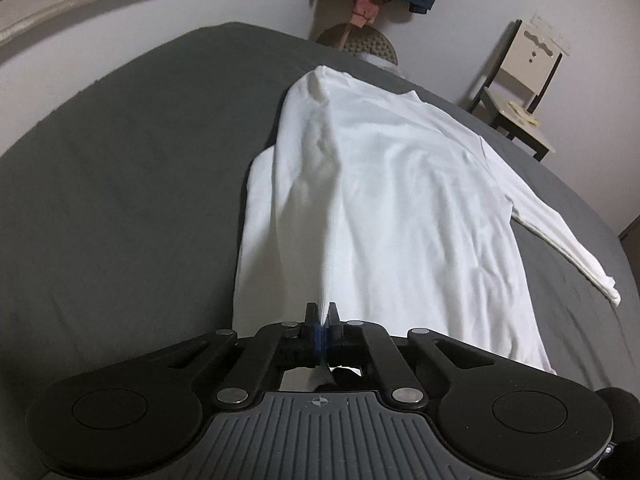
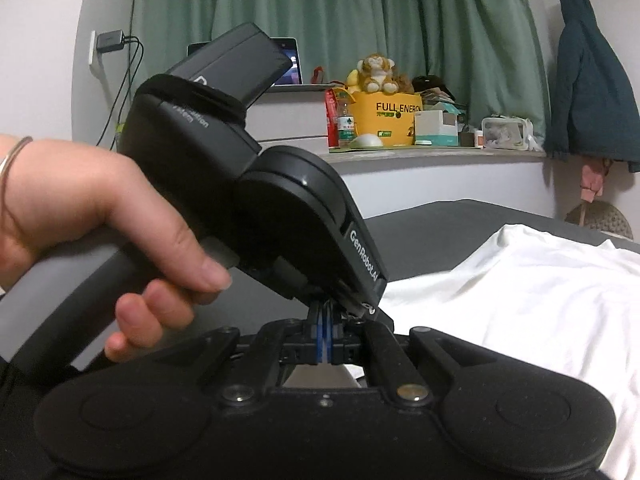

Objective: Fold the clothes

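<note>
A white long-sleeved shirt (image 1: 400, 184) lies spread on the dark grey bed (image 1: 120, 180), with one sleeve (image 1: 600, 248) stretched out to the right. My left gripper (image 1: 321, 308) is shut on a fold of the shirt's near edge, and a ridge of cloth rises into its pads. In the right wrist view a hand (image 2: 100, 208) holds the left gripper's black housing (image 2: 280, 208) just ahead of my right gripper (image 2: 324, 308). The right gripper is shut, with a pale strip of the shirt (image 2: 540, 300) between its blue pads.
A small chair (image 1: 524, 88) stands by the wall beyond the bed's right side. A ledge (image 2: 400, 154) under green curtains carries a yellow box, a soft toy and bottles. A dark jacket (image 2: 592, 92) hangs at the right, above a round woven stool (image 1: 360, 42).
</note>
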`<state>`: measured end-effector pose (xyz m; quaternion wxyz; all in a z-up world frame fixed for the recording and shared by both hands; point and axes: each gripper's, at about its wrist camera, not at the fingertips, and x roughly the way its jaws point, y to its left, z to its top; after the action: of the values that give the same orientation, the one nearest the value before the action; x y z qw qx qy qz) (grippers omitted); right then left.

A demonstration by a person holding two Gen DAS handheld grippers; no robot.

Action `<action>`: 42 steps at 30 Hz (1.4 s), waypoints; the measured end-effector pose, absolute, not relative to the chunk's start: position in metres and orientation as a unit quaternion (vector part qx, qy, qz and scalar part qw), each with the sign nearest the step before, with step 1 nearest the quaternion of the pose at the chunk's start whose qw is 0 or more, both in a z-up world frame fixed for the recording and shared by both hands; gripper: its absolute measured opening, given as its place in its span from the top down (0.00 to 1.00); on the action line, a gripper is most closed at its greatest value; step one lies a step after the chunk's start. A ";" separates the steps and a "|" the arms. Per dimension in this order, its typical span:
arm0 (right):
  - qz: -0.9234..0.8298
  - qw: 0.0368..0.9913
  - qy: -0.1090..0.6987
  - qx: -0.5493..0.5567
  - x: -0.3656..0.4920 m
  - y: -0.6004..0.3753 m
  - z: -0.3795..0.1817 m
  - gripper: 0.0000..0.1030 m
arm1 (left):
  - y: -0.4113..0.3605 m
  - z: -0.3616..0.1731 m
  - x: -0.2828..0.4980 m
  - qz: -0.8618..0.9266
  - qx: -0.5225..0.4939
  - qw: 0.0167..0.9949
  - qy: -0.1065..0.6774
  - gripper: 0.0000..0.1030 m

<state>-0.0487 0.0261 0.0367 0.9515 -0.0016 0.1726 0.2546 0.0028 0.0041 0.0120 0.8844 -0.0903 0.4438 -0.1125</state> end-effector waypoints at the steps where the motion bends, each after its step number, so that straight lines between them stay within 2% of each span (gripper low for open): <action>1: 0.252 0.952 0.174 -0.002 -0.049 0.026 0.037 0.97 | 0.005 0.012 0.003 -0.107 -0.089 0.888 0.439 0.99; 12: 0.233 0.947 0.223 0.007 -0.038 0.018 0.026 0.90 | 0.117 0.025 0.037 0.072 -0.133 0.911 0.383 0.99; 18: 0.222 0.940 0.260 0.006 -0.026 0.018 0.017 0.86 | 0.171 0.020 0.080 0.127 -0.125 0.906 0.385 0.99; 22: 0.216 0.936 0.276 0.013 -0.020 0.015 0.013 0.82 | 0.180 0.009 0.112 0.137 -0.088 0.900 0.405 0.99; 34: 0.196 0.929 0.311 0.030 -0.006 0.001 0.006 0.78 | 0.200 -0.036 0.154 0.153 -0.084 0.874 0.454 0.97; 35: 0.196 0.929 0.312 0.030 -0.006 0.001 0.006 0.78 | 0.203 -0.037 0.153 0.152 -0.093 0.875 0.451 0.92; 36: 0.197 0.929 0.313 0.030 -0.007 0.000 0.007 0.77 | 0.206 -0.038 0.151 0.156 -0.099 0.874 0.450 0.79; 37: 0.199 0.928 0.313 0.029 -0.008 0.000 0.007 0.77 | 0.209 -0.038 0.149 0.160 -0.102 0.873 0.449 0.58; 38: 0.204 0.927 0.314 0.026 -0.009 0.001 0.008 0.76 | 0.212 -0.037 0.145 0.163 -0.100 0.874 0.446 0.46; 39: 0.211 0.925 0.315 0.022 -0.010 0.001 0.009 0.75 | 0.214 -0.035 0.139 0.165 -0.097 0.876 0.443 0.28; 42: 0.235 0.922 0.306 0.003 -0.016 0.007 0.013 0.71 | 0.222 -0.028 0.119 0.153 -0.095 0.883 0.433 0.26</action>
<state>-0.0164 0.0072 0.0135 0.9225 0.0033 0.3064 0.2350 0.1193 0.2216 -0.0285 0.8832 -0.0946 0.4331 0.1528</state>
